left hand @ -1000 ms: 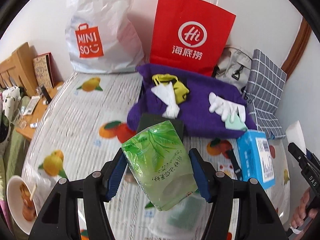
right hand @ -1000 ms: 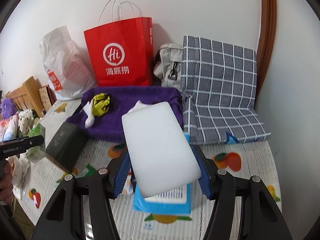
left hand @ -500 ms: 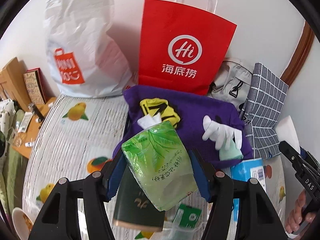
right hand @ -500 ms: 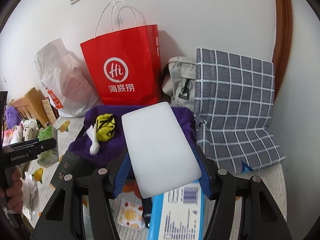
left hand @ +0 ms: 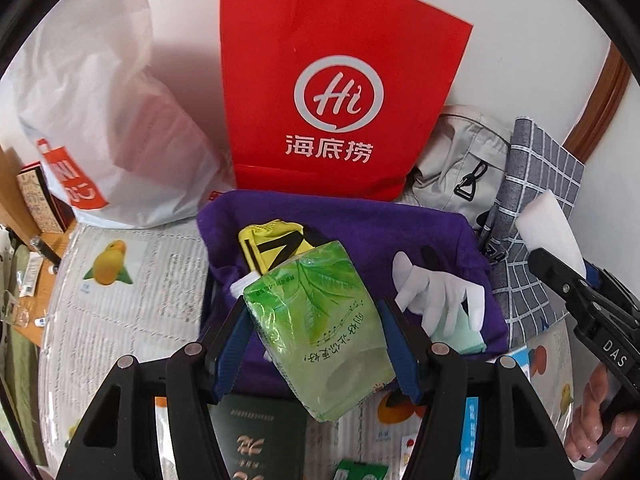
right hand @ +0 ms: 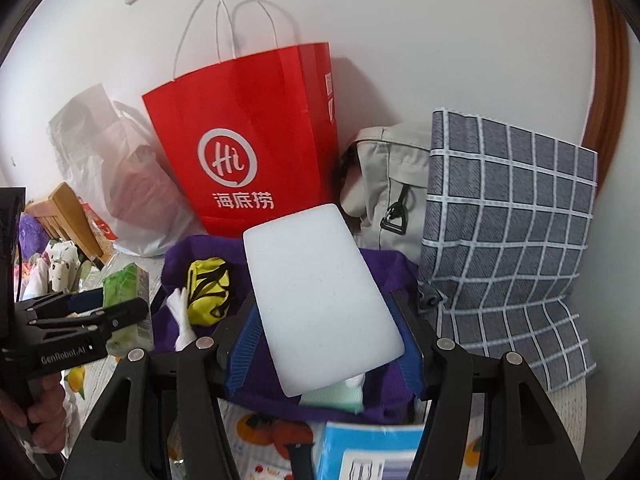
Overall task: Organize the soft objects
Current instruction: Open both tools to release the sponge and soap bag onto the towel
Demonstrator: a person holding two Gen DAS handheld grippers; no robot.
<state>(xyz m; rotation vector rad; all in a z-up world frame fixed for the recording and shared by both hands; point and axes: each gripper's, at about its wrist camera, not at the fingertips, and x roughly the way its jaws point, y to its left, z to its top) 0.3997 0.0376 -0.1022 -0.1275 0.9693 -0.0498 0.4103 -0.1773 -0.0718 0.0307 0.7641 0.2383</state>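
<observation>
My left gripper (left hand: 316, 354) is shut on a green tissue pack (left hand: 320, 332) and holds it above the near edge of a purple cloth (left hand: 360, 228). On the cloth lie a yellow and black pouch (left hand: 276, 246) and white gloves (left hand: 436, 296). My right gripper (right hand: 326, 350) is shut on a white sponge block (right hand: 316, 300), held above the same purple cloth (right hand: 180, 256). The sponge also shows at the right of the left wrist view (left hand: 548, 224). The tissue pack shows at the left of the right wrist view (right hand: 126, 284).
A red paper bag (left hand: 332, 92) and a white plastic bag (left hand: 100, 120) stand against the wall. A grey bag (left hand: 460, 164) and a checked cushion (right hand: 508, 240) lie at the right. A dark green box (left hand: 256, 436) and a blue box (right hand: 368, 456) lie on the fruit-print tablecloth (left hand: 120, 300).
Both grippers moved forward toward the purple cloth and the red bag, each still holding its object. The dark green box and blue box slid toward the bottom of the views.
</observation>
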